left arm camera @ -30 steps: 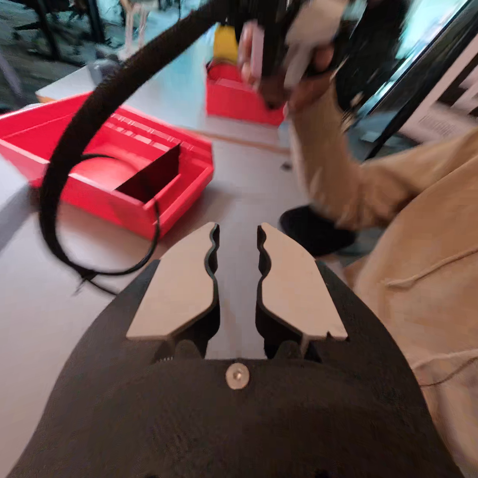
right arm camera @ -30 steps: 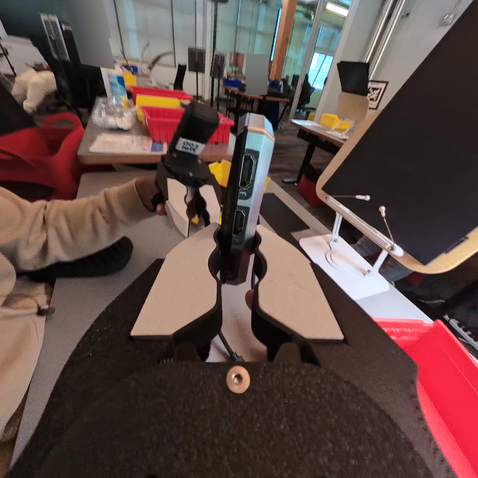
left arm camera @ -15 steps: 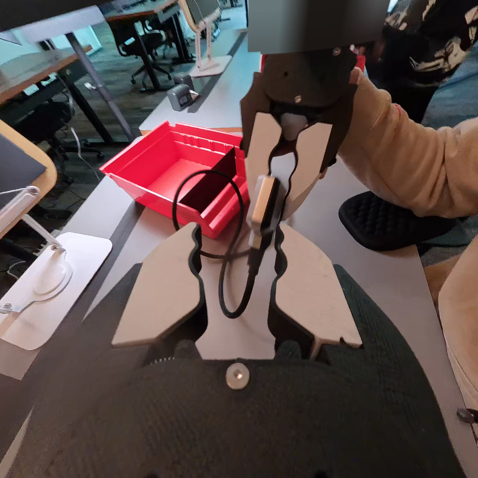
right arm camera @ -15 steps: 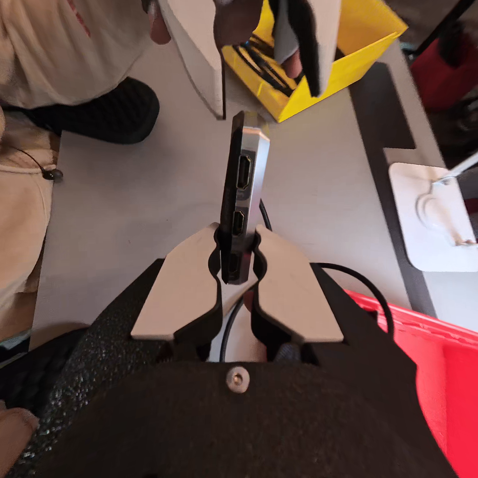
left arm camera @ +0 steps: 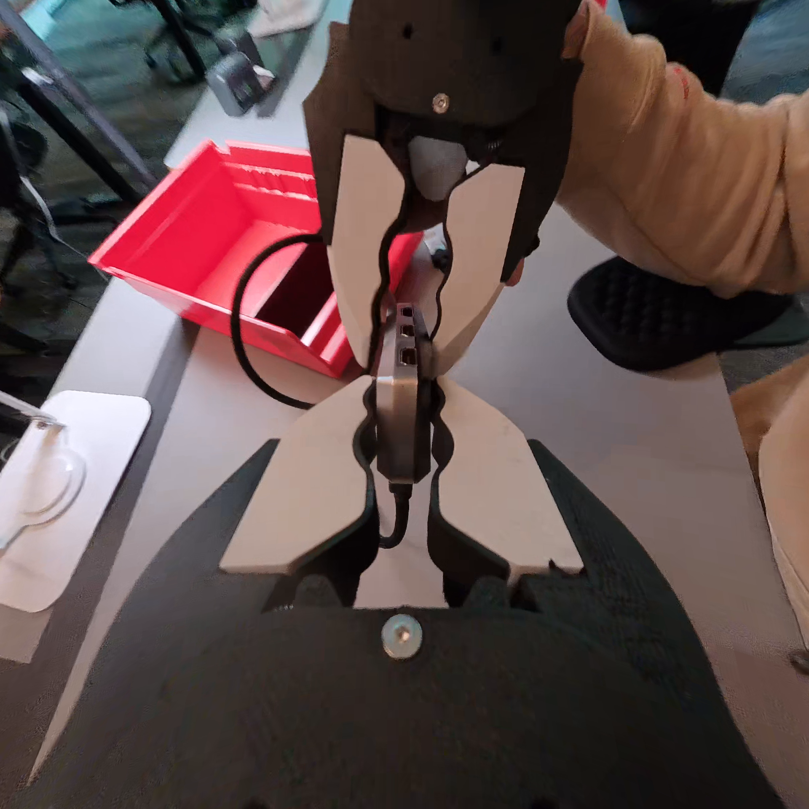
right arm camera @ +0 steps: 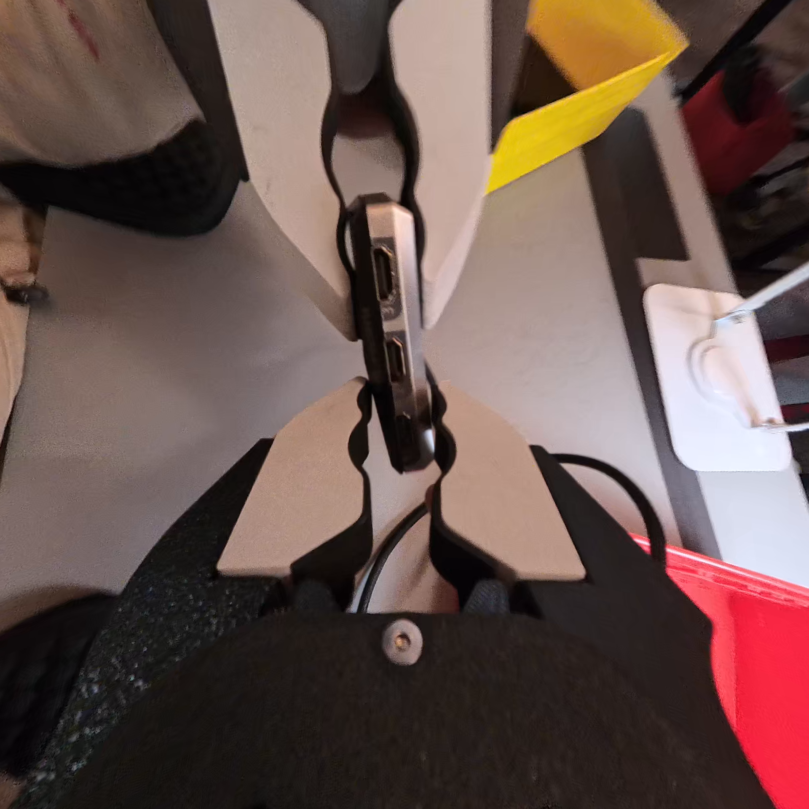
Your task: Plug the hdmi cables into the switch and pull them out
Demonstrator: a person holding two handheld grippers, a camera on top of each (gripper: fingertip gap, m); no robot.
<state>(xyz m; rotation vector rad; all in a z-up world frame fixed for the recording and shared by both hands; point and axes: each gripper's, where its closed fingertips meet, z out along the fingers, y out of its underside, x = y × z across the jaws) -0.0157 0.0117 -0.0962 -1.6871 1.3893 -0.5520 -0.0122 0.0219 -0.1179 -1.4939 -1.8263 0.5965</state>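
The switch [right arm camera: 396, 332] hangs on edge above the grey table [right arm camera: 175, 350], its ports empty, with one end between the fingers of each tool. The right gripper [right arm camera: 402, 411] pinches the near end; the left gripper [left arm camera: 402, 420] is drawn in around the cable end, though whether it truly grips I cannot tell. The risk is a botched handover — if one lets go before the other bites, the switch drops or twists, tugged by its black cable [left arm camera: 245, 341] looping toward the red bin [left arm camera: 210, 245].
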